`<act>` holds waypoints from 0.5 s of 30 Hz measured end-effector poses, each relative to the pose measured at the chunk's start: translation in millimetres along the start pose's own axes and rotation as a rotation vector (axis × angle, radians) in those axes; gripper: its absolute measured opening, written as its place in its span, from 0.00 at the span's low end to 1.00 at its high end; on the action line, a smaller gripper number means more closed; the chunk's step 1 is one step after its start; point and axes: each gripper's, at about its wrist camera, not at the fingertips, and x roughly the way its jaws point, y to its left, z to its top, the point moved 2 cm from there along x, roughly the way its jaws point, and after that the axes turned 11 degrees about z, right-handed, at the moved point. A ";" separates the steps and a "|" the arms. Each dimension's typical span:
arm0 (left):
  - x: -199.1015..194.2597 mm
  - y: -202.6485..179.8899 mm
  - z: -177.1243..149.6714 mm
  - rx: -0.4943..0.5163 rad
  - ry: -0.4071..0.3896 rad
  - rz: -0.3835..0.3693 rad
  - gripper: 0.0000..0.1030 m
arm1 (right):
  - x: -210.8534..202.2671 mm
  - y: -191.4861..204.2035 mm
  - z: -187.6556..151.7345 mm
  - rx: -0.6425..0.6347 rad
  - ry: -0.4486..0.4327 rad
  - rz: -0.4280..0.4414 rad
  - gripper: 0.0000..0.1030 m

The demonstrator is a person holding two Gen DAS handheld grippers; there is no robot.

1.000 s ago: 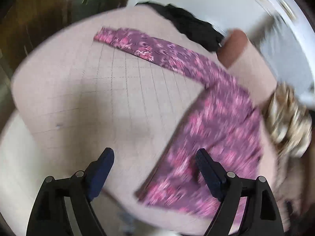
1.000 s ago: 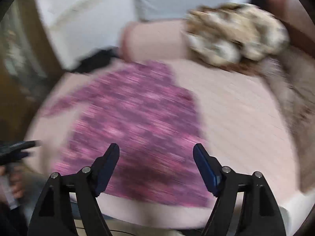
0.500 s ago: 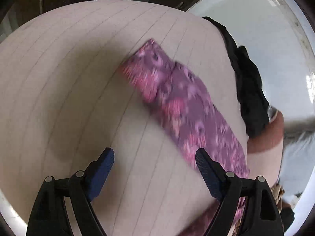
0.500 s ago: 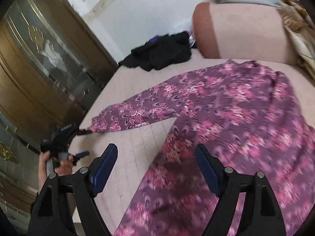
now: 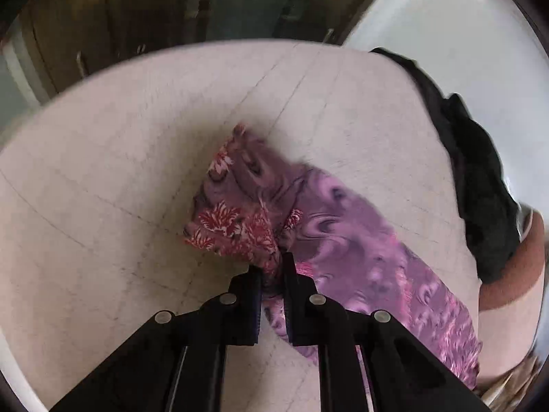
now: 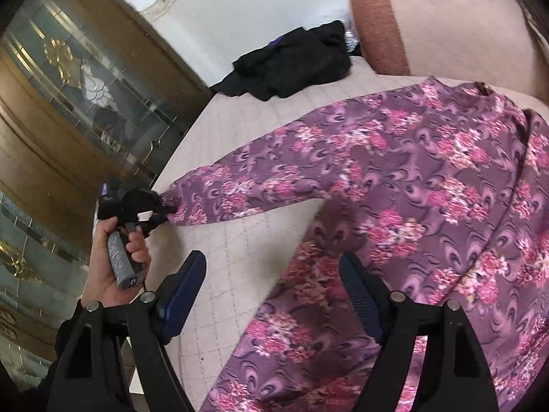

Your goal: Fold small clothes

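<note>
A purple long-sleeved top with pink flowers point(image 6: 429, 185) lies spread flat on a pale pink quilted bed point(image 6: 236, 261). Its sleeve point(image 5: 343, 240) stretches out to the left. My left gripper point(image 5: 272, 271) is shut on the cuff end of that sleeve, which bunches up in front of the jaws. The left gripper also shows in the right wrist view point(image 6: 161, 209), held in a hand at the sleeve tip. My right gripper point(image 6: 274, 285) is open and empty, hovering over the side edge of the top below the sleeve.
A black garment point(image 6: 288, 65) lies at the far edge of the bed by the white wall. A pink bolster point(image 6: 429, 24) lies behind the top. A brown glass-fronted cabinet point(image 6: 85, 103) stands left of the bed.
My left gripper moved in on the sleeve end and shut on the cuff. My right gripper stayed open and shifted slightly closer over the top's side edge.
</note>
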 end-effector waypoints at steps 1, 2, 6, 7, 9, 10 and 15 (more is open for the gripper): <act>-19.8 -3.9 0.4 0.026 -0.050 -0.019 0.09 | -3.9 -3.4 1.8 0.012 -0.006 0.001 0.77; -46.2 -10.8 -3.0 0.074 -0.121 -0.033 0.09 | -9.5 -7.6 1.9 0.026 -0.015 0.003 0.77; -155.6 -47.5 -47.6 0.300 -0.402 -0.119 0.09 | -45.0 -26.3 0.6 0.077 -0.053 0.024 0.77; -185.4 -61.1 -71.6 0.390 -0.480 -0.143 0.09 | -57.7 -31.1 -1.1 0.081 -0.064 0.030 0.77; -225.8 -81.1 -119.0 0.533 -0.574 -0.194 0.09 | -79.5 -39.1 -4.8 0.079 -0.077 0.025 0.77; -238.4 -87.1 -138.7 0.588 -0.592 -0.229 0.09 | -91.8 -44.0 -7.2 0.079 -0.085 0.021 0.77; -282.2 -124.0 -281.8 0.914 -0.701 -0.375 0.09 | -159.5 -79.2 -22.8 0.110 -0.137 0.018 0.77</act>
